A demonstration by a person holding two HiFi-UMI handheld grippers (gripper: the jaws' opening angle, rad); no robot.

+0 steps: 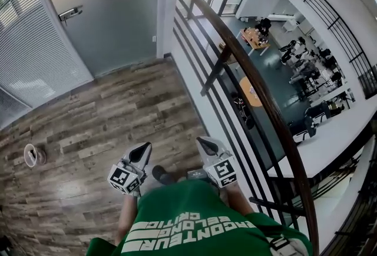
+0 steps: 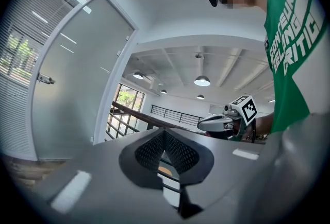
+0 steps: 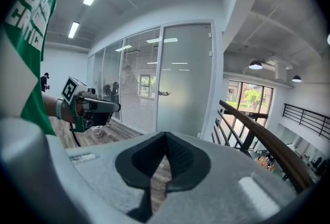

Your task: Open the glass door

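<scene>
The frosted glass door stands shut across the wood floor, far ahead of me, with a metal lever handle near its left edge. In the left gripper view the door and handle lie to the left. The right gripper view has the door and handle straight ahead. My left gripper and right gripper are held side by side close to my body. Both are shut and hold nothing. Each shows in the other's view: the right gripper and the left gripper.
A black railing with a wooden handrail runs along my right, with a drop to a lower floor of desks beyond. A glass wall with blinds adjoins the door on the left. A small white dish sits on the floor at left.
</scene>
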